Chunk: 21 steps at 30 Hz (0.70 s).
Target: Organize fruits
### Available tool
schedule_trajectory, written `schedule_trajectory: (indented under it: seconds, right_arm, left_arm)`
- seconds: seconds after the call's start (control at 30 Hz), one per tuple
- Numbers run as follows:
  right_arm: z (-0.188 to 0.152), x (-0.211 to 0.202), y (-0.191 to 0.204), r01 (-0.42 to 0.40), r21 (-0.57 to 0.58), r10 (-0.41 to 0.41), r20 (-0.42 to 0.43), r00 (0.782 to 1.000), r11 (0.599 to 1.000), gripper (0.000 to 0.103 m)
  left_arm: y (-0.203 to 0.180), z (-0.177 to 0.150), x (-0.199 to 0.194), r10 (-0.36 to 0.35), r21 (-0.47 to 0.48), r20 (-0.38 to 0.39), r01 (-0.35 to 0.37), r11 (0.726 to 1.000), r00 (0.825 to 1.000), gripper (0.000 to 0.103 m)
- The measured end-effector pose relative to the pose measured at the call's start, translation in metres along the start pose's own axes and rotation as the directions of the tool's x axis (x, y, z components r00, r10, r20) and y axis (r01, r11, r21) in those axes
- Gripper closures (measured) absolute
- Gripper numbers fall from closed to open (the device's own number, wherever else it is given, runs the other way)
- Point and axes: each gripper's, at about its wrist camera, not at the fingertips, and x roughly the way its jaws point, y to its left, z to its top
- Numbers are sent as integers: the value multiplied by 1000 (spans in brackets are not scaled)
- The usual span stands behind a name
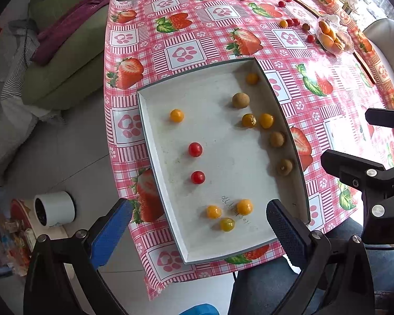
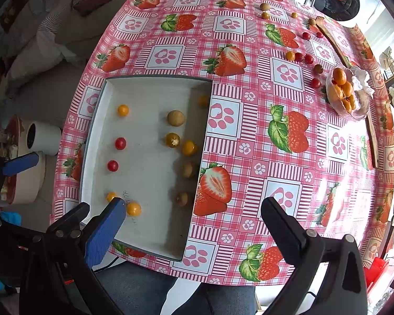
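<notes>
Left gripper [image 1: 198, 223] — fingers spread wide, empty, held above the near end of the white tray [image 1: 155, 141]. Right gripper [image 2: 194, 219] — likewise spread, empty, above the tablecloth [image 2: 249, 141] at the tray's right. Small fruits [image 1: 195, 149] lie scattered in the tray; more fruits [image 2: 299, 57] sit far across the table.

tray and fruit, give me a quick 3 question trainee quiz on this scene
1. True or false: the left gripper holds a fruit.
2. How many red tomatoes lie in the tray? A) two B) four C) none
3. Fill in: the oranges sit in a clear ____ on the table.

Key: 1 false, both the left and right gripper are open and hold nothing. 2 A, one and another. 3 bag.
</notes>
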Motion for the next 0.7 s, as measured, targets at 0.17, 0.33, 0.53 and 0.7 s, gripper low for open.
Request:
schedule_trajectory:
  seconds: [0.17,0.33,0.53,0.7]
  right_arm:
    - [0,0,2,11,-5,-11,-3,1000,1000,0]
    - [0,1,7,14,-20,-14,-5,1000,1000,0]
    - [1,1,13,22,-45,-23,-6,1000,999,0]
    - [2,0,16,31,-56,-32,-4,999,998,0]
  left_arm:
    - [0,-1,0,-6,5,5,6,1000,1000,0]
    - [2,-2,-1,-8,2,11,8,1000,1000,0]
    - [6,-3,-1,-10,-9,12,10,1000,1000,0]
    - [7,-2,-2,-15,-11,15,15,1000,1000,0]
